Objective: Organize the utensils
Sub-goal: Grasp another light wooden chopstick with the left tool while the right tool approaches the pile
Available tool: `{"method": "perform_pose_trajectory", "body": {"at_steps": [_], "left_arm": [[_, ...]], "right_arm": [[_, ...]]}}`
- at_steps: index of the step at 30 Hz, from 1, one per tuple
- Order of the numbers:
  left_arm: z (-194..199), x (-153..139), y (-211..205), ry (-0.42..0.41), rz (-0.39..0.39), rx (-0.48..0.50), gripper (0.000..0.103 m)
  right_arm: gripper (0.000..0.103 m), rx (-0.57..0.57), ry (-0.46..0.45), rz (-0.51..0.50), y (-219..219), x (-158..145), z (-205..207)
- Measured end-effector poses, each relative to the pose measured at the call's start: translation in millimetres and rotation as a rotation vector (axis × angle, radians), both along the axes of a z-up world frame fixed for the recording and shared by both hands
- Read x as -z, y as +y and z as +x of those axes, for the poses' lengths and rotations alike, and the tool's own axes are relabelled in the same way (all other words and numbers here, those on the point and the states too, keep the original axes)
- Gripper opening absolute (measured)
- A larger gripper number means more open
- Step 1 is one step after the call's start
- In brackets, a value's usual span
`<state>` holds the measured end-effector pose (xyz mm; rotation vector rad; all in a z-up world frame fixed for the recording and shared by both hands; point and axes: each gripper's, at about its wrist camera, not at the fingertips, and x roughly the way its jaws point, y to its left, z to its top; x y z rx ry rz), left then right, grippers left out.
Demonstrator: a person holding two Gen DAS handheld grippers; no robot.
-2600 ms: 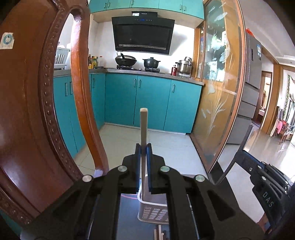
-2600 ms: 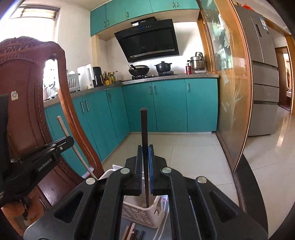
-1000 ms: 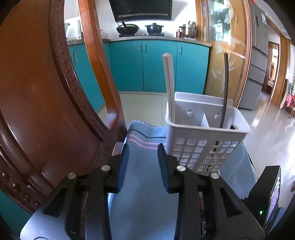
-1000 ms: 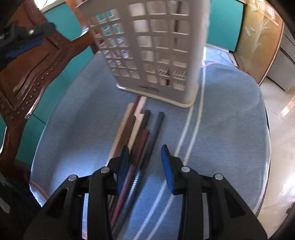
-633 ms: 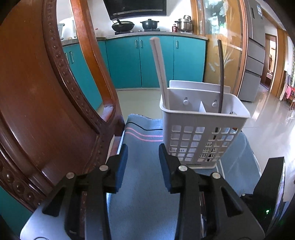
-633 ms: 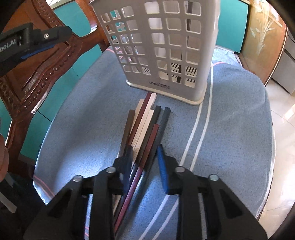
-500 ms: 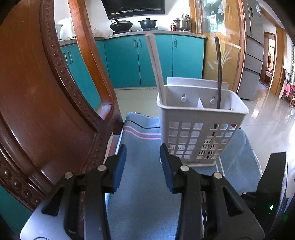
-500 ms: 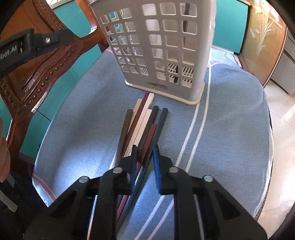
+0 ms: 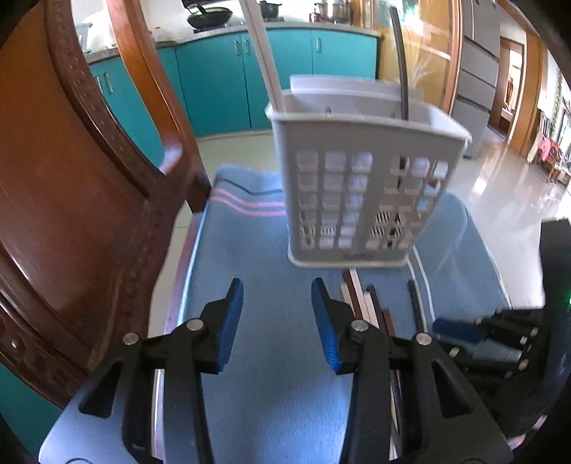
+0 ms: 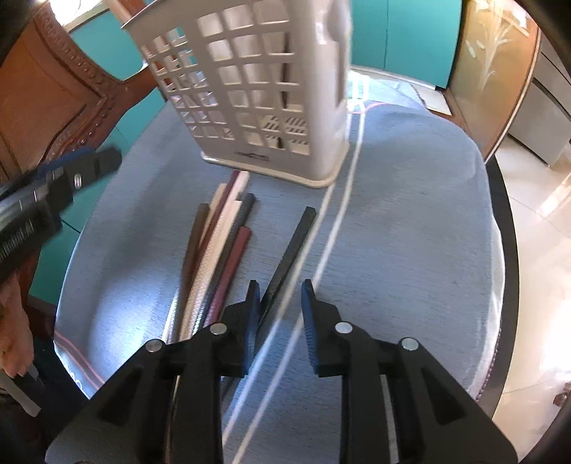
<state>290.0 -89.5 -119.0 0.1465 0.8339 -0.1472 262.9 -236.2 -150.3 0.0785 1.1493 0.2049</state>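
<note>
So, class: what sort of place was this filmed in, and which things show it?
Most likely a home kitchen and dining area: teal cabinets under a counter with a wok, a fridge, and a carved wooden chair beside the cloth-covered table.

The basket [image 10: 271, 89] is pale grey-white with a square lattice. The cloth [image 10: 410, 221] is blue-grey, with white stripes [image 10: 332, 221] and pink stripes [image 9: 246, 201]. Chopsticks at the basket's 6 o'clock are dark brown [image 10: 192, 246], cream [image 10: 221, 239], maroon [image 10: 232, 264] and black [image 10: 289, 250]. The cabinets [image 9: 278, 75] are teal, and the chair [image 9: 53, 178] is reddish brown.
</note>
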Motion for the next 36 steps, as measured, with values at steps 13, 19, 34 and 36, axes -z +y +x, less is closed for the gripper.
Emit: {"method": "perform_pose_trajectory", "body": {"at_steps": [13,19,34,36], "left_arm": [[-2.7,41.2,-8.2,0.155,-0.019,0.106,0.044],[-0.3,59.1,-15.4,0.239,-0.036,0.139,0.044],[-6.2,76.4,-6.4,0.248,-0.026,0.139,0.047],[-1.7,74.9,-0.5,0.255,-0.081,0.138,0.047]], "right_arm": [[0.044,0.079,-0.016,-0.020,-35.8,-3.9,1.4],[0.050,0.089,-0.021,-0.026,-37.6,-9.5,5.2],[0.053,0.126,-0.028,-0.019,-53.5,-9.3,11.9],[0.053,0.128,-0.031,-0.013,-54.5,-11.5,12.2]]}}
